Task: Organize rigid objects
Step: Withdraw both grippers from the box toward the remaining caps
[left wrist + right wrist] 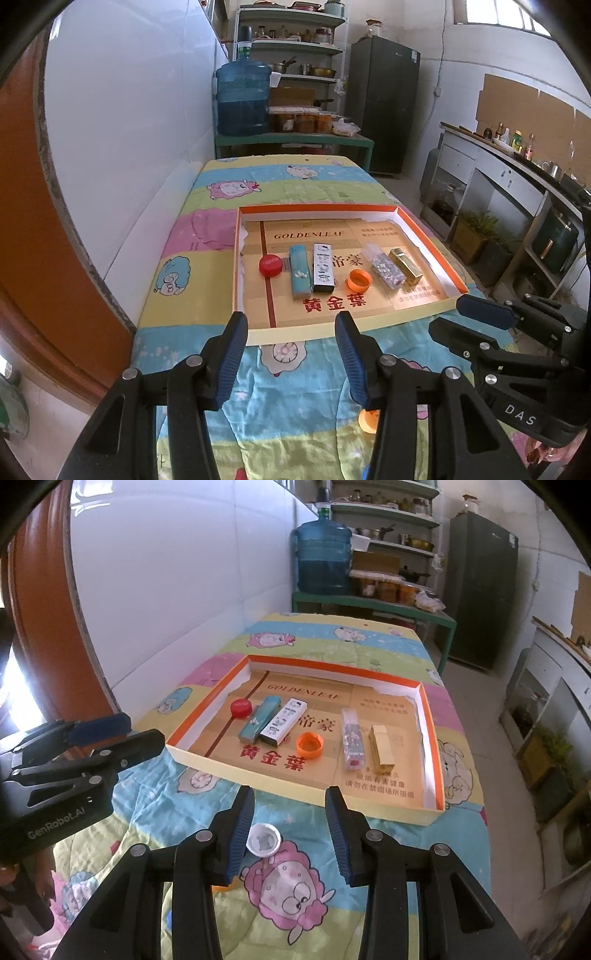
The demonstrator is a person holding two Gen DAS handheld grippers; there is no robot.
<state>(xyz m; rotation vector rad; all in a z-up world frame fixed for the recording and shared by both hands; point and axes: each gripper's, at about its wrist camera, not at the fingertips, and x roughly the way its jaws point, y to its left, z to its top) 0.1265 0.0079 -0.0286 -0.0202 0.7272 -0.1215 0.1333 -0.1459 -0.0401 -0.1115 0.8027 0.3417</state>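
Cardboard makes up the biggest thing on the cartoon-printed quilt [207, 373]: a wide, shallow tray with orange inner walls [432, 716] and a gold printed floor, lying flat in the middle of the table. Inside it, in a rough row, are the sorted pieces. From left to right in the left wrist view they run: a red screw cap [269, 265], a teal rectangular lighter [298, 272], a silver cartoon-printed lighter [324, 268], an orange plastic cap lying open side up [358, 280], a clear speckled slim case [385, 269] and a gold rectangular box [405, 268]. The two lighters lie just beside each other; the rest sit apart.

Two small pieces are not yet in. A white bottle cap, open side up [263, 840], lies on the quilt outside the tray's near wall, low between the fingers of the right gripper [290, 829]. An orange round piece [367, 421] peeps out on the quilt behind a finger of the left gripper [291, 354]; I cannot tell what it is.

Both grippers hang over the near quilt with jaws parted and nothing clamped. My reading is that the sorting is mostly done and a pick is due. Next comes lowering the right gripper around the white cap's rim, closing gently, then lifting it clear over the tray wall.
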